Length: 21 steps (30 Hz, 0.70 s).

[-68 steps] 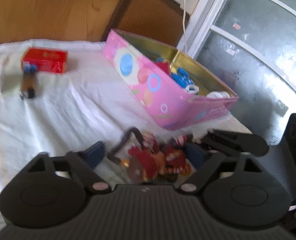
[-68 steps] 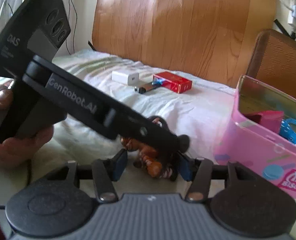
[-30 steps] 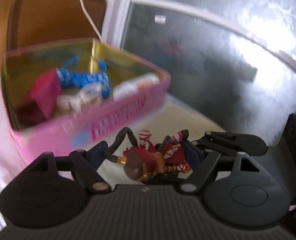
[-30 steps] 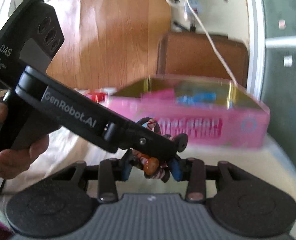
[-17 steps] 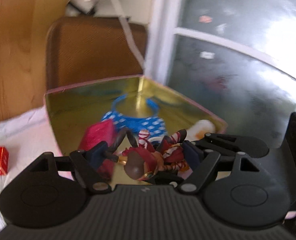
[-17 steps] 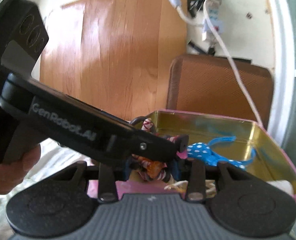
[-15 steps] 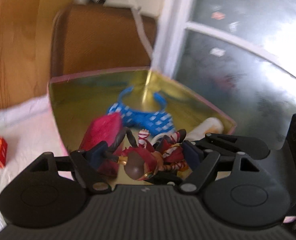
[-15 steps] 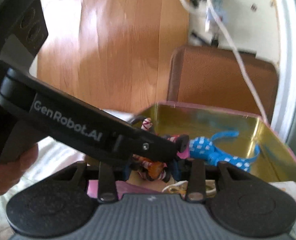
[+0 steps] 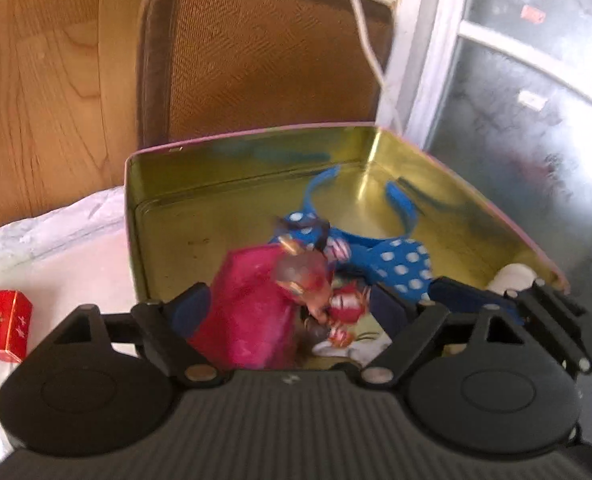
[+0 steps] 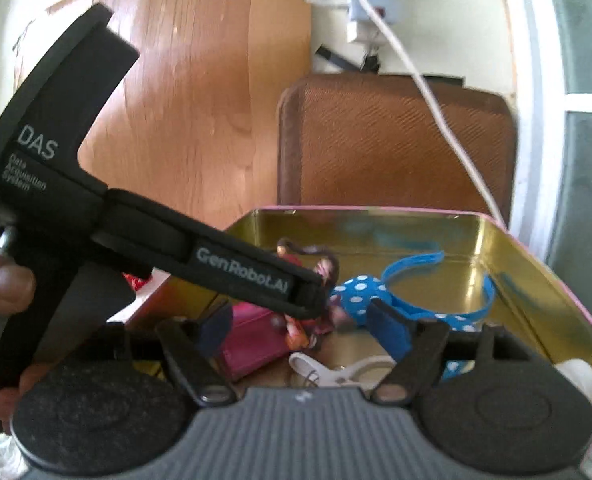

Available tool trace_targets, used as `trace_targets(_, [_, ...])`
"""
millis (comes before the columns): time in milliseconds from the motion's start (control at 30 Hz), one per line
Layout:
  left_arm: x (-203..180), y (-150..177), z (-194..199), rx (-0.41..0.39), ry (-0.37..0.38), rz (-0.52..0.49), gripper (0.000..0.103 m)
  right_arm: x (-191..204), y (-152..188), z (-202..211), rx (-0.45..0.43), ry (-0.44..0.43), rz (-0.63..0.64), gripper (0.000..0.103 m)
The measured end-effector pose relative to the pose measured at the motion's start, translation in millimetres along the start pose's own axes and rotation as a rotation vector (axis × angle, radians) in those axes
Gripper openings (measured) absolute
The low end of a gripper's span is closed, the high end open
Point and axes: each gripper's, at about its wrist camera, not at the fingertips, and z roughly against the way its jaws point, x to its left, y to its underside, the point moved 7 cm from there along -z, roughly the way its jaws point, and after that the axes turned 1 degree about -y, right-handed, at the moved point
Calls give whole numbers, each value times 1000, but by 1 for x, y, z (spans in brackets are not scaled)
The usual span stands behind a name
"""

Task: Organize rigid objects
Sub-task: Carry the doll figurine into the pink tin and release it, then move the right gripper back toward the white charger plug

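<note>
A white cloth is covering the surface, and a pink tin with a gold inside is sitting on it, in front of a brown woven chair back. Wood panelling is rising behind the surface on the left, a white cable is hanging down past the chair, and a frosted window is filling the right side of the room. A red box is lying on the cloth just left of the tin.

The left gripper and the right gripper are both reaching over the tin's near edge. Their jaws have just been opening, and both are now standing wide, with no pad pressing on anything. The red figurine is lying blurred inside the tin, against a magenta pouch and beside a blue polka-dot headband. A white clip is resting on the tin's floor near the front.
</note>
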Motion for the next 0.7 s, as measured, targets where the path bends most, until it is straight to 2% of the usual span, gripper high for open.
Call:
trace_targets(167, [-7, -2, 32, -91, -12, -1, 89, -5, 4, 33, -67, 1, -95, 75])
trace_targets(367, [-12, 17, 76, -162, 10, 4, 89, -1, 8, 52, -72, -13, -164, 74])
trace_targets(700, [15, 56, 121, -206, -21, -6, 89, 21, 13, 77, -106, 19, -234, 73])
